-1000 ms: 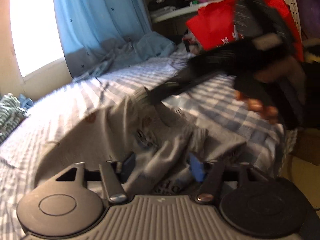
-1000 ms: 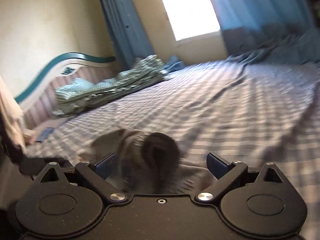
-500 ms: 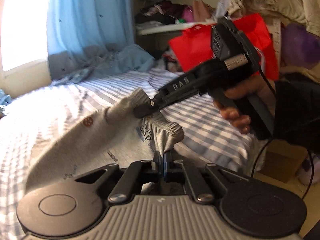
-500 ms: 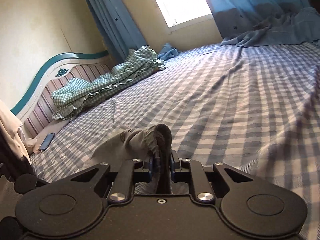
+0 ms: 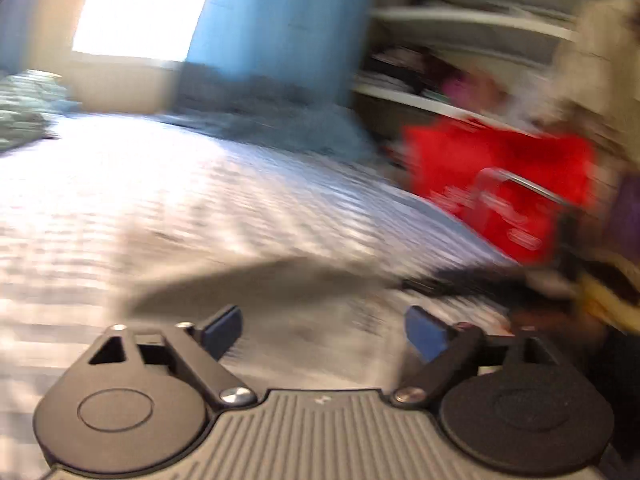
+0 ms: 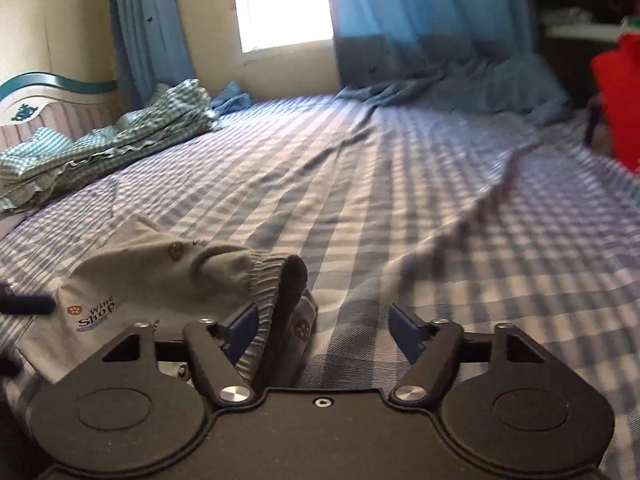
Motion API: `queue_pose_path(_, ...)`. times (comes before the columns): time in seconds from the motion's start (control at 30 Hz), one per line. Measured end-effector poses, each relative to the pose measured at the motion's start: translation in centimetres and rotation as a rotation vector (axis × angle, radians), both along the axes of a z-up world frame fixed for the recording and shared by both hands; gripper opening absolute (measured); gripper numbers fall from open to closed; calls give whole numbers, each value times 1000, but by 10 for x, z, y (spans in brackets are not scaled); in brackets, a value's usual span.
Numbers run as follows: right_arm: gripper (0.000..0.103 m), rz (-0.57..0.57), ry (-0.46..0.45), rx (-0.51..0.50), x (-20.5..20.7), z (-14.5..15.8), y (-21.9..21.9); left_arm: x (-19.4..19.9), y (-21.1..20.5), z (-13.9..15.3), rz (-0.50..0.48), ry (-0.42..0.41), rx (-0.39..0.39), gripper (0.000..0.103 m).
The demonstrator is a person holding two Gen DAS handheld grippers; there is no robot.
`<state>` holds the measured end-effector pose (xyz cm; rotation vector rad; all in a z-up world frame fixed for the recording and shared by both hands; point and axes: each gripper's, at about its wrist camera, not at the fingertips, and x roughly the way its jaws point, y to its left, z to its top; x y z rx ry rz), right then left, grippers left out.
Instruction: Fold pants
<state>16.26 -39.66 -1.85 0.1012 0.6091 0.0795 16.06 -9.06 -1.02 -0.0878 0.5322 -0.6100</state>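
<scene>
Step in hand, as judged: release after laying the waistband end down. Grey pants (image 6: 160,280) lie on the checked bed (image 6: 400,184), elastic waistband bunched and upstanding against the left pad of the right gripper (image 6: 322,330); its jaws are opening, cloth between them but no longer pinched. Left gripper (image 5: 322,330) is also opening, nothing clearly between its fingers; view badly blurred. Next move likely calls for regrasping an edge and flattening the waistband before the fold.
</scene>
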Motion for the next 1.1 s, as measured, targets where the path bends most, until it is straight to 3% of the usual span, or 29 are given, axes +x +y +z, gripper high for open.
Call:
queue_pose_path(0.07, 89, -31, -21, -9, -10, 2, 16, 9, 13, -4, 148, -4, 63, 100)
queue_pose_path(0.13, 89, -45, -28, -1, -17, 0, 36, 20, 23, -19, 244, 36, 140, 100)
queue_pose_path(0.2, 90, -64, -13, -39, -21, -9, 51, 25, 33, -39, 296, 65, 207, 100)
queue_pose_path(0.27, 93, -123, -5, -153, -26, -26, 52, 30, 46, -63, 322, 120, 268, 102)
queue_pose_path(0.3, 97, -145, 4, -214, -28, -38, 49, 29, 57, -70, 310, 143, 238, 103)
queue_pose_path(0.33, 102, -140, -12, -210, -33, -45, 41, 25, 68, -69, 300, 135, 189, 102)
queue_pose_path(0.4, 101, -123, -40, -117, -45, -44, 26, 21, 81, -55, 302, 128, 174, 103)
queue_pose_path(0.53, 102, -112, -200, -166, -45, -10, 39, 40, 68, -13, 282, -14, 89, 103)
queue_pose_path(0.67, 102, -81, -249, -204, 5, -2, 58, 101, 21, -10, 249, -81, 175, 103)
queue_pose_path(0.73, 102, -133, -216, -279, 36, -15, 59, 133, 7, -32, 274, -38, 255, 102)
queue_pose_path(0.8, 101, -198, -133, -324, 60, -33, 47, 159, 2, -56, 292, 62, 331, 101)
queue_pose_path(0.87, 102, -209, -113, -282, 64, -46, 29, 163, 10, -70, 278, 92, 273, 103)
queue_pose_path(0.93, 102, -214, -127, -238, 59, -49, 18, 156, 18, -66, 294, 95, 235, 103)
queue_pose_path(1.1, 102, -155, -213, -217, 10, -17, 50, 103, 40, -32, 357, 80, 235, 103)
